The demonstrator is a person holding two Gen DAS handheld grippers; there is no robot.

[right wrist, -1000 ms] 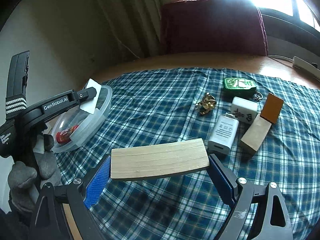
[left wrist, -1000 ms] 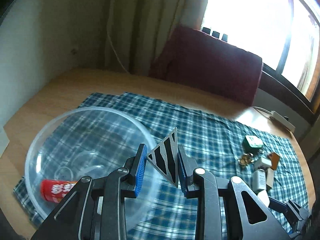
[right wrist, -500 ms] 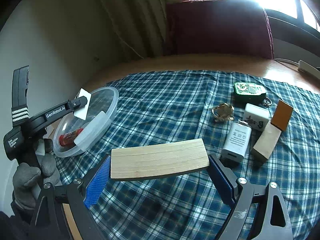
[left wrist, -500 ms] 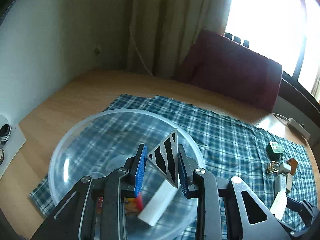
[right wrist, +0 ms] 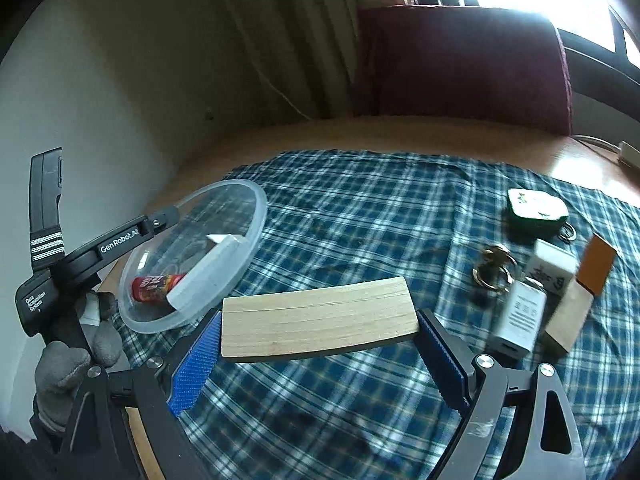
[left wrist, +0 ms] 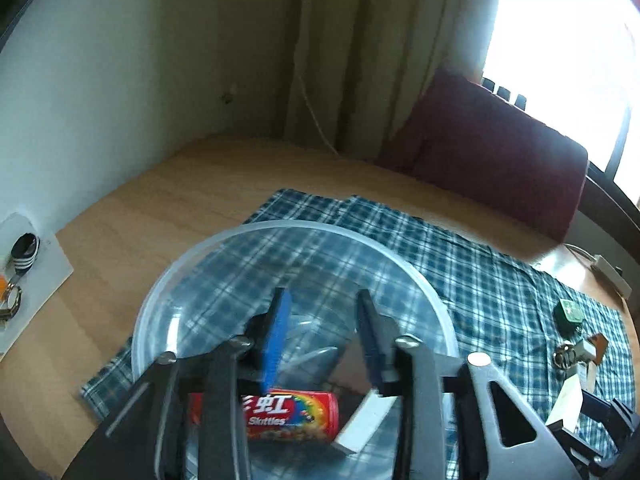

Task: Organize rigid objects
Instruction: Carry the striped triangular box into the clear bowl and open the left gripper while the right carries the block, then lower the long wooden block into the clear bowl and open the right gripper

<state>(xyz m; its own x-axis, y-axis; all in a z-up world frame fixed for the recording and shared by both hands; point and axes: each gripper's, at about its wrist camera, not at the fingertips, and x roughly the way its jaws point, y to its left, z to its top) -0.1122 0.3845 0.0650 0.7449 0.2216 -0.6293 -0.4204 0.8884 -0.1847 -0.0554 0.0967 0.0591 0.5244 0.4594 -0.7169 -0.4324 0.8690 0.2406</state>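
Observation:
My left gripper (left wrist: 323, 320) hovers open over the clear plastic bowl (left wrist: 304, 226), with nothing between its blue pads. In the bowl lie a red Skittles tube (left wrist: 288, 416) and a white wedge block (left wrist: 362, 424), leaning against the tube. The right wrist view shows the same bowl (right wrist: 256, 220), tube (right wrist: 156, 286) and block (right wrist: 208, 276) at the left. My right gripper (right wrist: 318, 326) is shut on a curved light wooden plank (right wrist: 318, 316), gripped by its two ends above the blue plaid cloth (right wrist: 360, 216).
On the cloth's right side sit a green case (right wrist: 536, 210), a brass keyring (right wrist: 494, 266), a white tile (right wrist: 554, 266), a white charger (right wrist: 520, 320), a wooden block (right wrist: 568, 320) and an orange-brown piece (right wrist: 598, 264). A maroon chair back (right wrist: 460, 60) stands behind. A gloved hand (right wrist: 68, 356) holds the left gripper.
The left gripper moved over the bowl, opened and let go of the white wedge block, which now lies in the bowl. The right gripper still holds the plank.

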